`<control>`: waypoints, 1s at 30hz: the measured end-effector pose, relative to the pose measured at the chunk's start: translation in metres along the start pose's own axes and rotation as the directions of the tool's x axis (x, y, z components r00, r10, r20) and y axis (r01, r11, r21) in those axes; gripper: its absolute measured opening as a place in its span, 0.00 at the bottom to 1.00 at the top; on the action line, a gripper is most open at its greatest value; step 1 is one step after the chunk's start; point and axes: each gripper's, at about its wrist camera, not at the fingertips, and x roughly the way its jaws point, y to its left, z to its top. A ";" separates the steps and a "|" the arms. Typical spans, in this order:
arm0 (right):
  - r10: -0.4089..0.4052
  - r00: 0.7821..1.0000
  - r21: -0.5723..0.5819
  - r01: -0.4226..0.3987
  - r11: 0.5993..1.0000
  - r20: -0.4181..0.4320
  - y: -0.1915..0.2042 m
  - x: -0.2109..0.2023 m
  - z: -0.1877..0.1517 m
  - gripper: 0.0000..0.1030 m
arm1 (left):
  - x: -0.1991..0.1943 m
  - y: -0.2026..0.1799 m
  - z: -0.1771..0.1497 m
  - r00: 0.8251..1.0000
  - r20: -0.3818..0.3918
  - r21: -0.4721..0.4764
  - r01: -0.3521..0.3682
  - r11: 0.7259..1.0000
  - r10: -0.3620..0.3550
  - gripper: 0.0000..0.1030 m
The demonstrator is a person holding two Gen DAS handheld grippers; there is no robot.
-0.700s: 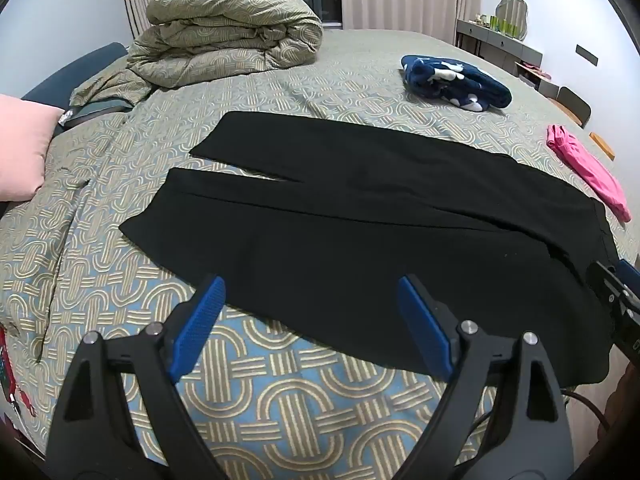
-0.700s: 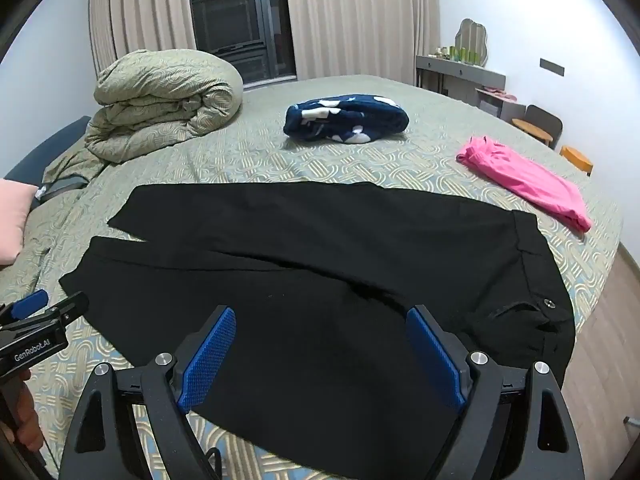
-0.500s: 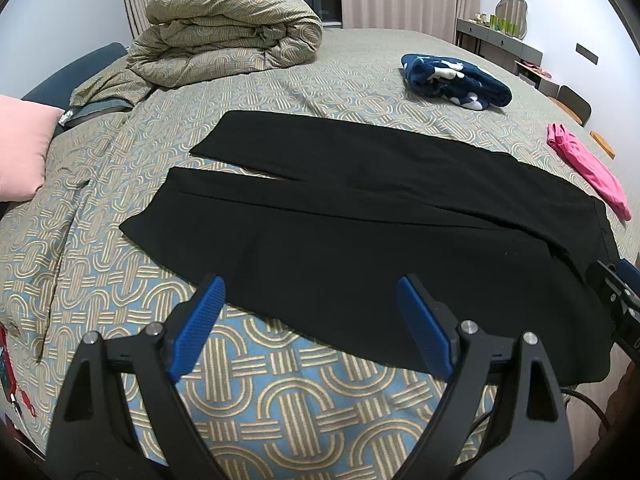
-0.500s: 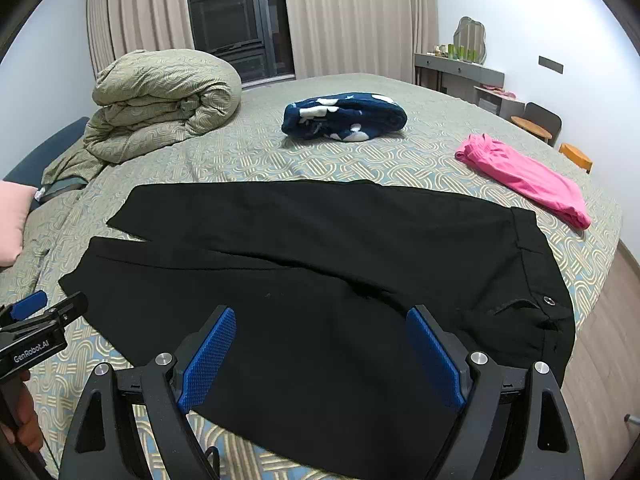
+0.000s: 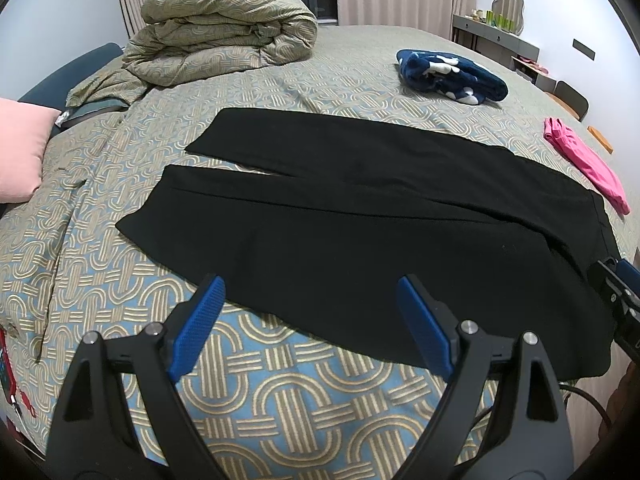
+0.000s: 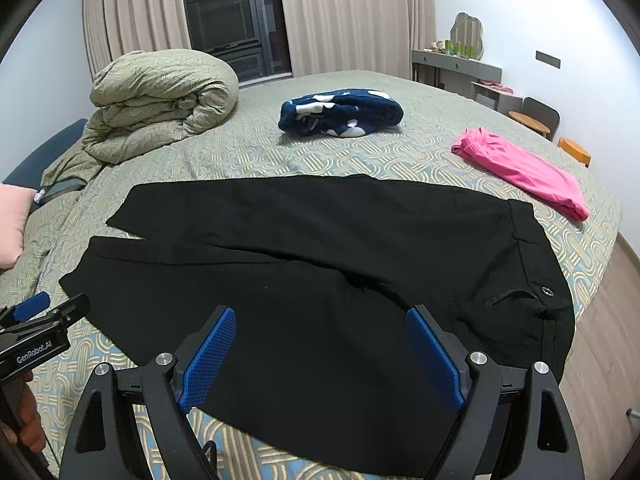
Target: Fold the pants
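Both the left tongs (image 5: pixel 310 312) and the right tongs (image 6: pixel 320 344) hang spread wide, holding nothing, above the near edge of the black pants (image 6: pixel 320 264), which lie flat and unfolded across the patterned bed (image 5: pixel 280 392)

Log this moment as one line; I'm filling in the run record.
stage: pre-grasp | black pants: flat, unfolded on bed | left gripper: open, empty | right gripper: open, empty, over pants

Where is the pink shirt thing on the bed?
The pink garment lies at the bed's right edge in both views, just beyond the waistband of the black pants, right of the navy spotted blanket.
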 end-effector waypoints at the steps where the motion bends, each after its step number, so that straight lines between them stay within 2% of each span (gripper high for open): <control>1: 0.003 1.000 0.003 -0.003 1.000 -0.004 0.001 0.001 0.001 0.86 | 0.000 0.000 0.000 1.000 -0.001 0.004 -0.002 1.000 0.002 0.86; 8: 0.007 1.000 -0.001 -0.007 1.000 0.003 0.001 0.000 -0.001 0.86 | 0.000 -0.001 0.000 1.000 0.009 0.020 -0.027 0.999 0.027 0.86; 12: 0.005 1.000 0.000 -0.005 1.000 0.002 0.000 0.002 -0.001 0.86 | 0.001 0.000 -0.001 1.000 0.002 0.001 -0.001 1.000 0.001 0.86; 26: 0.003 1.000 0.042 -0.003 0.999 -0.002 -0.008 -0.001 -0.009 0.85 | 0.008 -0.003 -0.007 0.999 -0.048 0.013 0.022 1.000 -0.021 0.86; 30: 0.029 0.999 0.053 -0.028 0.998 -0.017 -0.010 -0.001 -0.011 0.79 | 0.014 0.005 -0.009 0.998 -0.055 0.002 0.015 1.000 -0.015 0.86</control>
